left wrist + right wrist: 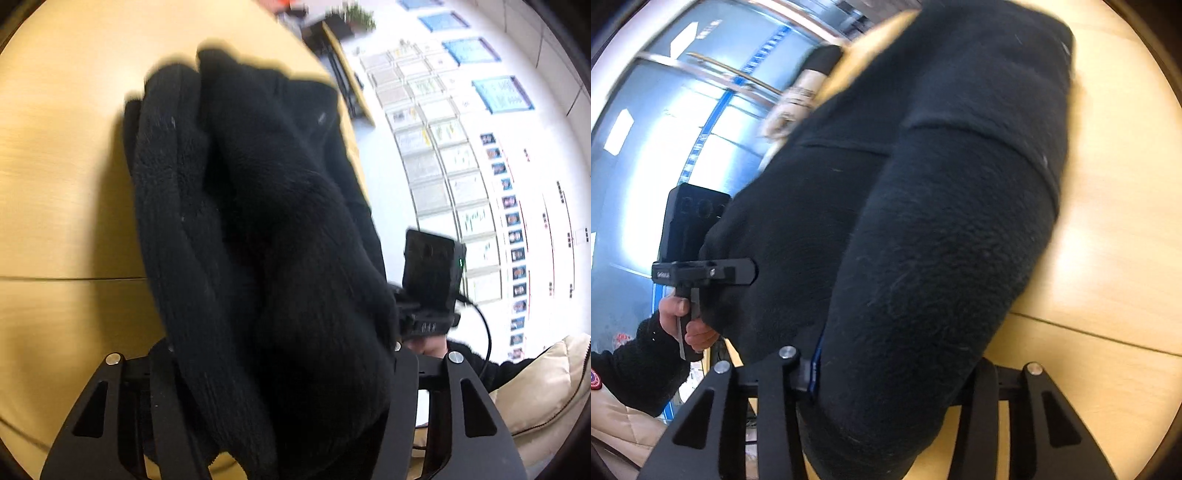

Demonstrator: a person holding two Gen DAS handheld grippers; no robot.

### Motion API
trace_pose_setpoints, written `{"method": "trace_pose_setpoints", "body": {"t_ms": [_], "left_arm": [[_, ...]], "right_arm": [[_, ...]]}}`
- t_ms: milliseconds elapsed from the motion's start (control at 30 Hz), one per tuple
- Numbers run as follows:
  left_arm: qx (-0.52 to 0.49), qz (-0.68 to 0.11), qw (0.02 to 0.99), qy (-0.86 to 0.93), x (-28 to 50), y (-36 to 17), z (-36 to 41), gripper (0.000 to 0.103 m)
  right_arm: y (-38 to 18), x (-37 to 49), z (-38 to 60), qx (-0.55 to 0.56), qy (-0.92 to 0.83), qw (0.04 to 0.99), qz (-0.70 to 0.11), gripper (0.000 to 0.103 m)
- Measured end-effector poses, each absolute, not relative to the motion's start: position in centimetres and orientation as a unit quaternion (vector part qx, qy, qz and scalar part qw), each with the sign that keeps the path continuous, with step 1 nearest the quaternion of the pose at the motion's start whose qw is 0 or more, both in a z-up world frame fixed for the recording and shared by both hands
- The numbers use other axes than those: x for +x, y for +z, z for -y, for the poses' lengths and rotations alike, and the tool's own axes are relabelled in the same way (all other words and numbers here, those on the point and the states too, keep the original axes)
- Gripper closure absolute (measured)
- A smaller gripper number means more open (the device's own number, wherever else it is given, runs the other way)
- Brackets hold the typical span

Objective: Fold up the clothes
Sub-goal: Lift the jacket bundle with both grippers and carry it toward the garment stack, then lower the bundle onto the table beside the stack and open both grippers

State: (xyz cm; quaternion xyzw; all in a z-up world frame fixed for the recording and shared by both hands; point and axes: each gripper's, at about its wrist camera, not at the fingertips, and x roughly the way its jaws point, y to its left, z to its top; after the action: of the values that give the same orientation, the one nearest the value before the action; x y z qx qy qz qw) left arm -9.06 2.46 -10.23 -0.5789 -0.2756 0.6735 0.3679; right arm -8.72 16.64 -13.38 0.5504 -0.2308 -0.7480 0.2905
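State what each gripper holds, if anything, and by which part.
Both hold the same black fleece garment, bunched thick between each pair of fingers: the left gripper and the right gripper each clamp a gathered fold. Which edge or seam cannot be told.

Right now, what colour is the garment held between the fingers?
Plain black fleece, no pattern; clearest in the right wrist view.

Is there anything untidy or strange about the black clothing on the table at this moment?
The black fleece garment is bunched into thick uneven rolls between both grippers, not lying flat on the wooden table. One edge appears to reach past the table's edge. No damage or spill is visible. The pictures are blurred.
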Motion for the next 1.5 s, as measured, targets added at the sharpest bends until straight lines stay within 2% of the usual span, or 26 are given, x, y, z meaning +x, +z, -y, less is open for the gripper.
{"method": "trace_pose_setpoints", "body": {"t_ms": [233,367,500,600,733,767,833,1033,1133,1167,1200,1267,1400,1500], "left_arm": [[-0.492,0.267,0.286,0.777,-4.0,2.9,9.9,0.047],[-0.46,0.241,0.243,0.819,-2.2,8.1,16.9,0.047],[-0.467,0.235,0.199,0.829,-5.9,6.5,29.1,0.046],[-0.492,0.231,0.167,0.823,-8.2,-0.3,37.0,0.045],[-0.574,0.244,0.085,0.777,-12.8,-12.4,43.5,0.045],[-0.563,0.252,0.094,0.781,-12.3,-13.4,44.0,0.04],[-0.54,0.268,0.115,0.79,-11.9,-14.3,45.2,0.04],[-0.539,0.247,0.123,0.796,-12.6,-14.3,46.1,0.039],[-0.542,0.234,0.116,0.799,-14.9,-15.0,48.6,0.03],[-0.543,0.227,0.109,0.801,-15.3,-14.4,48.0,0.026],[-0.543,0.219,0.093,0.805,-14.7,-13.6,47.5,0.025],[-0.538,0.203,0.053,0.817,-14.1,-11.1,46.8,0.028],[-0.493,0.176,-0.024,0.852,-11.5,-2.9,45.2,0.026],[-0.44,0.155,-0.077,0.881,-6.2,5.1,43.5,0.011]], "right_arm": [[-3.4,-9.4,-2.6,0.449,-0.777,0.382,0.223,0.059],[-0.1,-11.7,6.2,0.411,-0.772,0.433,0.22,0.058],[0.1,-15.2,16.0,0.401,-0.757,0.464,0.224,0.058],[-3.5,-18.0,23.2,0.425,-0.748,0.461,0.218,0.058],[-12.8,-20.2,32.0,0.52,-0.719,0.416,0.2,0.058],[-14.2,-19.9,33.4,0.53,-0.719,0.407,0.192,0.056],[-14.3,-19.2,33.8,0.518,-0.731,0.401,0.194,0.055],[-13.6,-20.1,34.6,0.535,-0.719,0.395,0.201,0.054],[-13.3,-20.3,34.7,0.54,-0.715,0.396,0.202,0.053],[-13.2,-20.4,34.5,0.544,-0.71,0.396,0.205,0.049],[-13.2,-20.6,34.4,0.551,-0.705,0.396,0.209,0.041],[-12.4,-20.8,33.9,0.559,-0.702,0.394,0.199,0.035],[-6.5,-19.7,31.3,0.544,-0.735,0.394,0.093,0.023],[-0.2,-17.5,26.0,0.494,-0.769,0.406,0.021,0.017]]}}
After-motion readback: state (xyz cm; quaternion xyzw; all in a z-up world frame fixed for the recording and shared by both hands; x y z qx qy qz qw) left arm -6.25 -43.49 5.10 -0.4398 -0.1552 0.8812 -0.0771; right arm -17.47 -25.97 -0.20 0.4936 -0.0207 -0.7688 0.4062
